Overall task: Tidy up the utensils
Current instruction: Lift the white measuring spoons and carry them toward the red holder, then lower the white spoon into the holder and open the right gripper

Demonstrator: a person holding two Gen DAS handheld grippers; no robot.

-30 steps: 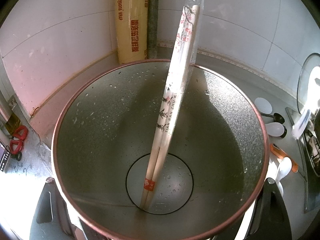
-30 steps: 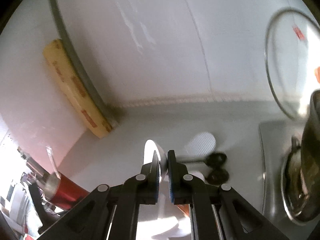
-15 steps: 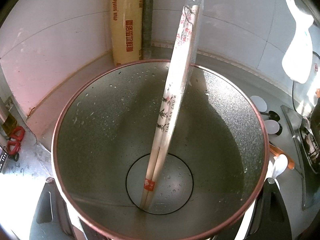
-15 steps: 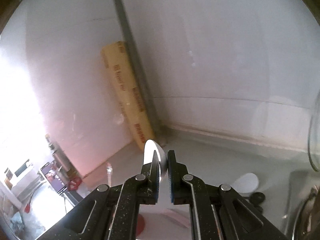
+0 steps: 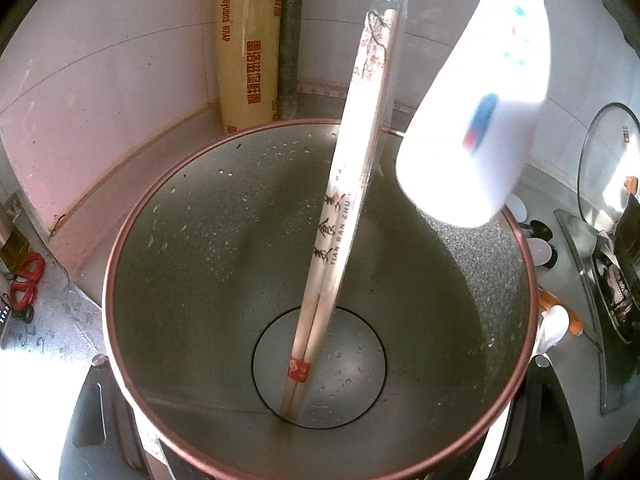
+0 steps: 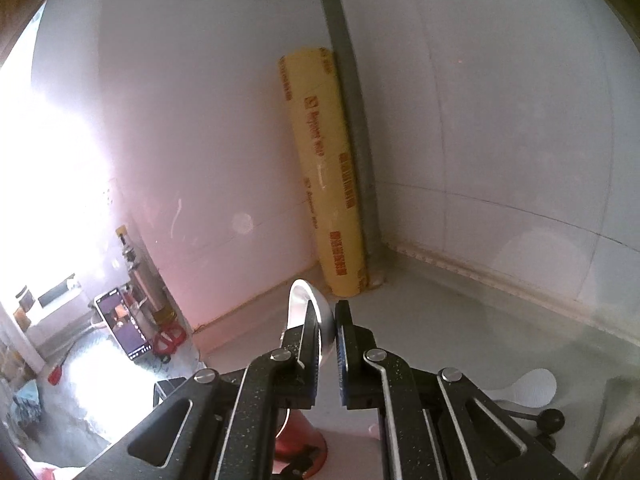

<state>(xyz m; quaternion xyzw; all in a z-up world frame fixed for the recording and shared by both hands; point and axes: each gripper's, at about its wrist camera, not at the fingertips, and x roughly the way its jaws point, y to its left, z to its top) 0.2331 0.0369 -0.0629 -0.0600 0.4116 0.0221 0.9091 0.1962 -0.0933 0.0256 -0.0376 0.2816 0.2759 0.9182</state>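
Chopsticks (image 5: 340, 216) in a clear printed wrapper stand tilted inside the metal cup (image 5: 208, 264), their lower ends on its round bottom, their tops rising past the far rim. The left gripper (image 5: 320, 452) has its jaws clamped on that cup's outer wall, one dark finger showing at each lower corner of the left wrist view, so the cup sits squarely between them. Above the cup's far right rim, ahead of these jaws, hangs a white ceramic spoon (image 5: 480, 120) (blurred, with small blue and red marks). The right gripper (image 6: 329, 332) grips that spoon (image 6: 310, 312): its jaws are closed on the handle, whose curved white end sticks up just beyond the fingertips. Farther ahead of both, a yellow roll of wrap (image 5: 248, 44) stands upright in the wall corner beside a grey pipe (image 5: 291, 40). To the right of the left jaws, more white spoons (image 5: 554, 326) lie on the grey desk (image 5: 568, 364), near a glass lid (image 5: 600, 168).
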